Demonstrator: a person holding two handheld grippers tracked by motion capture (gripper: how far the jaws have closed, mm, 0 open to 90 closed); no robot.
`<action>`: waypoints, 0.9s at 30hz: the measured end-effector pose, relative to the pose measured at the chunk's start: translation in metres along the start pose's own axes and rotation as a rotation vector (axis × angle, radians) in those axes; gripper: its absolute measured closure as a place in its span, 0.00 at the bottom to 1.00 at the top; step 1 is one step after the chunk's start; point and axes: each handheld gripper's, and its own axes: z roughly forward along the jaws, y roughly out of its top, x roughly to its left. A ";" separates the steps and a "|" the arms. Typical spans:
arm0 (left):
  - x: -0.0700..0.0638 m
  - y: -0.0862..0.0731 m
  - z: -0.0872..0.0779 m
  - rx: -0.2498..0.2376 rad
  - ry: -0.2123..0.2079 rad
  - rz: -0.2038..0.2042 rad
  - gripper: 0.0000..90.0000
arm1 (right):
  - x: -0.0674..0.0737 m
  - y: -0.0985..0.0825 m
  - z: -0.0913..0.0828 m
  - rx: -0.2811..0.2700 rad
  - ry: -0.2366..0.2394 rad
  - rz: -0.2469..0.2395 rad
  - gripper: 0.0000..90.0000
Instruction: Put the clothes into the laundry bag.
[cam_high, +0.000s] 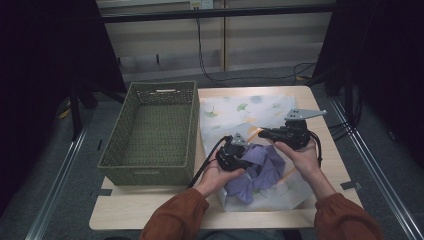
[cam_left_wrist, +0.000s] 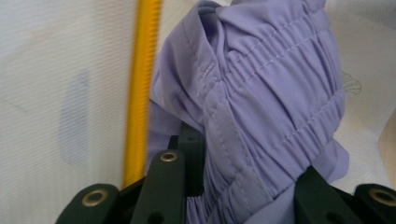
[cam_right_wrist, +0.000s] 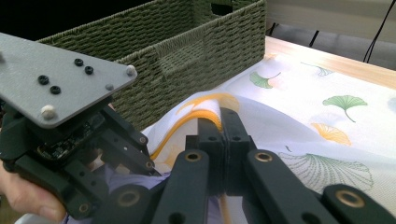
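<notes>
A crumpled purple garment (cam_high: 265, 170) lies on a white leaf-print bag (cam_high: 240, 110) in the middle of the table. My left gripper (cam_high: 245, 151) is shut on the purple garment (cam_left_wrist: 271, 84) at its gathered elastic band, with the fabric bunched between the jaws (cam_left_wrist: 247, 163). The bag's yellow zipper (cam_left_wrist: 140, 84) runs beside it. My right gripper (cam_high: 261, 132) is just beyond the garment, shut (cam_right_wrist: 223, 128) on the bag's raised edge by the yellow zipper (cam_right_wrist: 196, 116). The left gripper's grey plate (cam_right_wrist: 56, 79) stands close by in the right gripper view.
A green wicker basket (cam_high: 112, 145) stands on the left half of the table, right against the bag, and nothing shows inside it. Its woven wall (cam_right_wrist: 187, 51) rises just behind the grippers. Bare wood (cam_high: 150, 205) runs along the near table edge.
</notes>
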 end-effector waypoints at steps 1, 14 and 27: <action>0.000 0.000 0.001 -0.002 0.007 -0.009 0.83 | 0.000 0.000 0.000 0.002 0.002 0.000 0.99; 0.006 -0.006 0.014 0.022 0.028 -0.051 0.82 | 0.005 -0.006 0.006 0.038 0.015 -0.011 0.99; 0.002 -0.008 0.020 0.039 0.042 -0.039 0.64 | 0.005 -0.010 0.009 0.048 0.017 -0.008 0.99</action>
